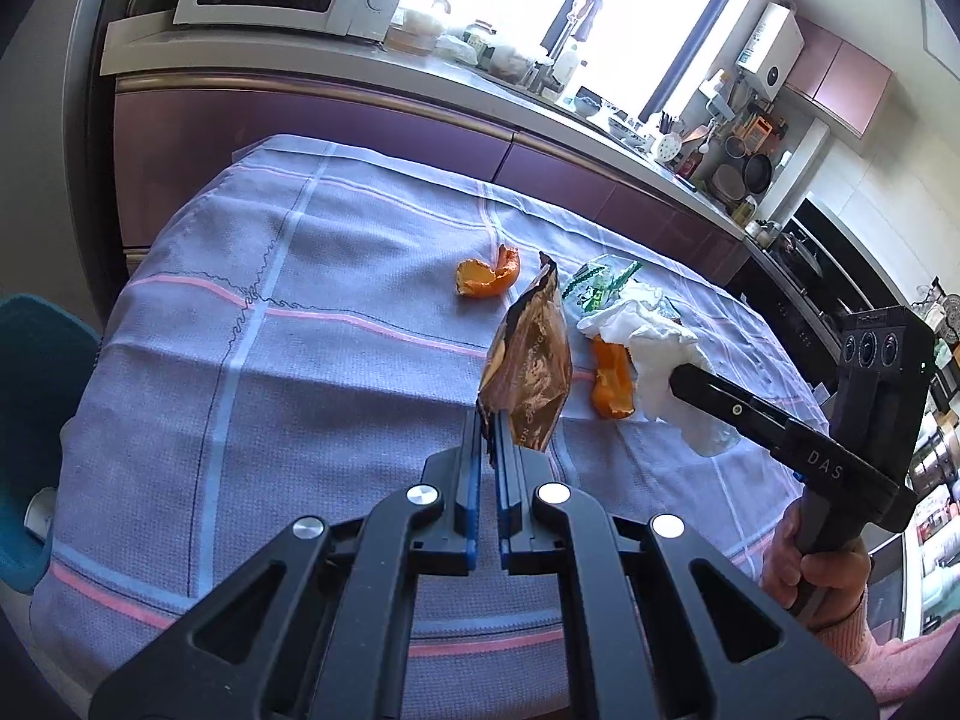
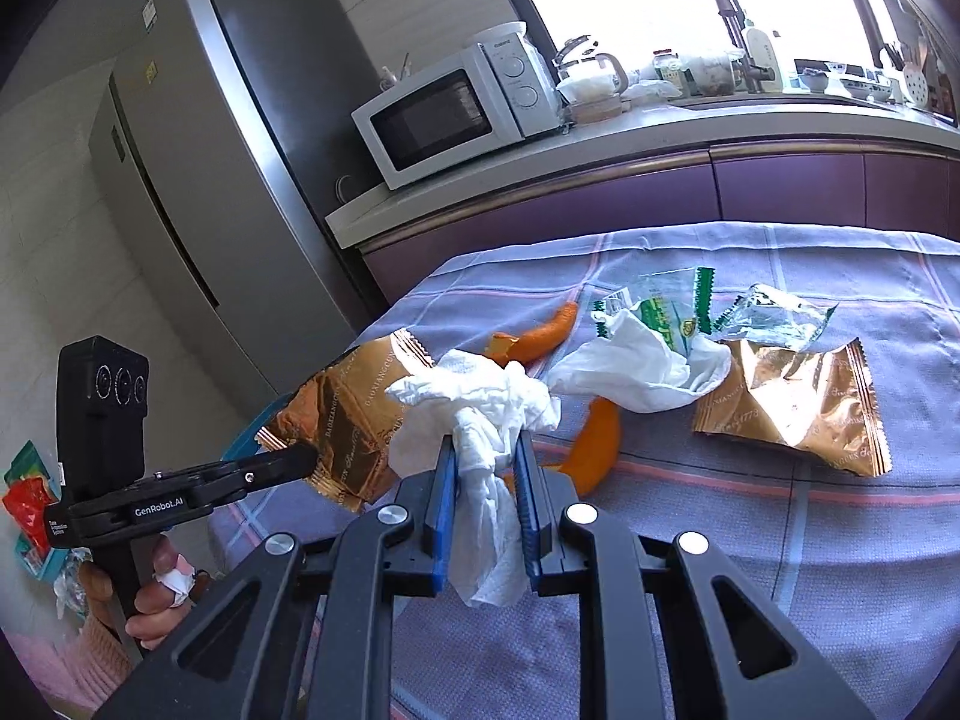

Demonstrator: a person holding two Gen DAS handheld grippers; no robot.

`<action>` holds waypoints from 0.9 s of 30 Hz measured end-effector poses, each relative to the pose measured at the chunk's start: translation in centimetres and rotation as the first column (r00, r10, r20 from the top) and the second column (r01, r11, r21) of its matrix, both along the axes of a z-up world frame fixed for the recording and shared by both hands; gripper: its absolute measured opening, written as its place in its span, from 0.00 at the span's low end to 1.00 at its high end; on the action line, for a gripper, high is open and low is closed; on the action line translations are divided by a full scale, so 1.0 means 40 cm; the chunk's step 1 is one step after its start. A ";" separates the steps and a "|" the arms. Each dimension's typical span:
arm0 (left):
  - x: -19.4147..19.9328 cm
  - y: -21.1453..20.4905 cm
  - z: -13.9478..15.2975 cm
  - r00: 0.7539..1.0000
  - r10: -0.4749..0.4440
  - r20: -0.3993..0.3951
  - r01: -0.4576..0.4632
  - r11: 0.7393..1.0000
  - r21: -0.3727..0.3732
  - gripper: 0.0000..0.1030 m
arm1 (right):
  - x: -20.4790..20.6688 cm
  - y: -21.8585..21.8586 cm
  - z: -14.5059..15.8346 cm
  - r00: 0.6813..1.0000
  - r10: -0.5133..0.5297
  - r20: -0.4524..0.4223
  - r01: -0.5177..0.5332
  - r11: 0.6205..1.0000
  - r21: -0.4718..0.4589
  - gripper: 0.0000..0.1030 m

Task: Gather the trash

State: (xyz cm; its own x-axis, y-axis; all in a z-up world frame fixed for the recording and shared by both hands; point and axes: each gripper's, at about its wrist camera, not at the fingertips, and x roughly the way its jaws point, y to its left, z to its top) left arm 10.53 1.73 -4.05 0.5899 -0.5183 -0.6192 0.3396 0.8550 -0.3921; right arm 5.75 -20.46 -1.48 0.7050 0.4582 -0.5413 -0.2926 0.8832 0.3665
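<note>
Left gripper (image 1: 487, 420): your jaws are pressed together on the gold wrapper (image 1: 528, 372), held up off the tablecloth (image 1: 300, 360).
Right gripper (image 2: 485, 450): you pinch a crumpled tissue (image 2: 480, 408).
Peel (image 1: 612, 381): at 3 o'clock of the held wrapper, on the cloth.
Second gold wrapper (image 2: 792, 402): at 3 o'clock of the tissue, lying flat.

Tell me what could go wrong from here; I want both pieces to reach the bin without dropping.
1. The left gripper pinches the gold wrapper only at a bottom corner, so the slick foil might slip out.
2. The crumpled tissue in the right gripper hangs loose below the fingers and could snag or tear.
3. The two loads sit close together; the tissue could brush the wrapper and tug it free.
</note>
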 end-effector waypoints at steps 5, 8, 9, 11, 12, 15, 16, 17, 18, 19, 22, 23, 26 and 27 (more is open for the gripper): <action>-0.023 0.023 0.012 1.000 0.010 0.017 -0.011 1.000 0.014 0.05 | 0.004 0.033 0.004 1.000 0.029 0.006 -0.029 1.000 -0.005 0.17; -0.034 0.034 0.019 1.000 0.014 0.024 -0.015 1.000 0.014 0.05 | 0.004 0.051 0.004 0.999 0.040 0.007 -0.040 0.999 -0.007 0.17; -0.038 0.039 0.021 0.999 0.017 0.027 -0.018 1.000 0.017 0.05 | 0.005 0.056 0.004 0.999 0.045 0.007 -0.045 0.999 -0.007 0.17; -0.044 0.048 0.021 0.999 0.022 0.027 -0.022 1.000 0.016 0.05 | 0.009 0.063 0.003 0.999 0.054 0.008 -0.054 0.999 -0.007 0.17; -0.047 0.050 0.022 0.999 0.023 0.028 -0.024 1.000 0.014 0.05 | 0.010 0.069 0.003 0.998 0.057 0.008 -0.057 0.998 -0.007 0.17; -0.057 0.062 0.025 0.999 0.032 0.027 -0.032 0.999 0.015 0.05 | 0.012 0.083 0.002 0.998 0.069 0.006 -0.069 0.998 -0.007 0.17; -0.059 0.065 0.025 0.999 0.035 0.028 -0.035 0.999 0.018 0.05 | 0.015 0.085 0.000 0.997 0.073 0.005 -0.073 0.997 -0.007 0.17; -0.062 0.068 0.026 0.999 0.038 0.028 -0.038 0.999 0.021 0.05 | 0.017 0.089 0.000 0.997 0.076 0.005 -0.076 0.997 -0.008 0.17; -0.068 0.068 0.029 0.999 0.041 0.030 -0.042 0.999 0.024 0.05 | 0.018 0.093 0.000 0.997 0.080 0.006 -0.080 0.997 -0.008 0.17; -0.071 0.070 0.031 0.999 0.045 0.031 -0.046 0.999 0.025 0.05 | 0.020 0.097 -0.001 0.996 0.083 0.005 -0.083 0.996 -0.007 0.17; -0.079 0.085 0.034 0.998 0.056 0.034 -0.057 0.998 0.026 0.05 | 0.025 0.110 -0.002 0.995 0.095 0.004 -0.095 0.995 -0.006 0.17; -0.084 0.090 0.036 0.997 0.061 0.036 -0.062 0.998 0.028 0.05 | 0.031 0.115 -0.003 0.995 0.098 0.002 -0.098 0.995 -0.005 0.17; -0.097 0.104 0.038 0.996 0.074 0.041 -0.076 0.997 0.033 0.05 | 0.035 0.129 -0.004 0.994 0.112 0.001 -0.112 0.994 -0.005 0.17; -0.100 0.110 0.039 0.996 0.079 0.041 -0.080 0.996 0.032 0.05 | 0.038 0.133 -0.004 0.993 0.118 0.001 -0.118 0.993 -0.005 0.17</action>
State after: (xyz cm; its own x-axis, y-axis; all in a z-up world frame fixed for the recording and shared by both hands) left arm 6.52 6.14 -2.50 0.6530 -0.4479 -0.6108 0.2846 0.8924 -0.3502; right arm 7.25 -15.13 -1.62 0.6472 0.5353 -0.5427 -0.3953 0.8445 0.3614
